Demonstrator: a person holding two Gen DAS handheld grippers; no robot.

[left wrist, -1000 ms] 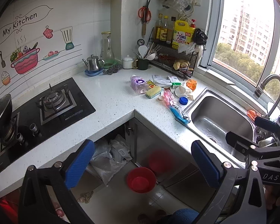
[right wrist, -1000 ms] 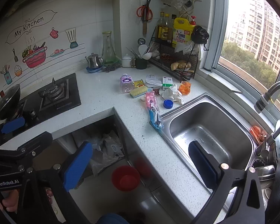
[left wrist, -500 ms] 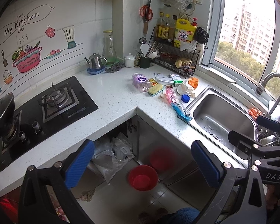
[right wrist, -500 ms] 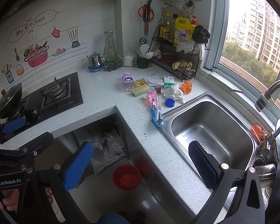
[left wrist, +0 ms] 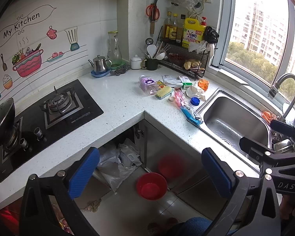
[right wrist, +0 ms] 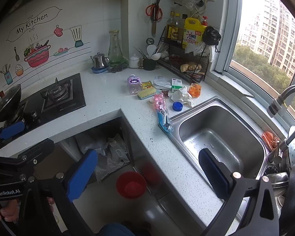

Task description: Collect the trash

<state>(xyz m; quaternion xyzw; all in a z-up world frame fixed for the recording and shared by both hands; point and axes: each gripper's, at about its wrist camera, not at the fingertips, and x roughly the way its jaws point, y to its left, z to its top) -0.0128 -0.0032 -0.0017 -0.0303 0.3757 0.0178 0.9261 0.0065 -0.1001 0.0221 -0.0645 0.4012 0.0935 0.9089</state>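
Left tongs (left wrist: 150, 172) and right tongs (right wrist: 147, 172): both wide, empty, held off the tabletop (left wrist: 118, 102). Litter, including a blue cap (left wrist: 194, 100), lies at the sink (left wrist: 236, 122) edge.

"My Kitchen" on wall sticker (left wrist: 21, 26); "OMO" on yellow detergent jug (left wrist: 193, 33); "DAS" on right gripper (left wrist: 285, 135) body; "GenRobot.AI" on left gripper (right wrist: 27, 135) body.

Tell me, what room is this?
It looks like a home kitchen. There is a gas stove set in the counter, a metal sink under a tap by the window, and a wall sticker reading "My Kitchen".
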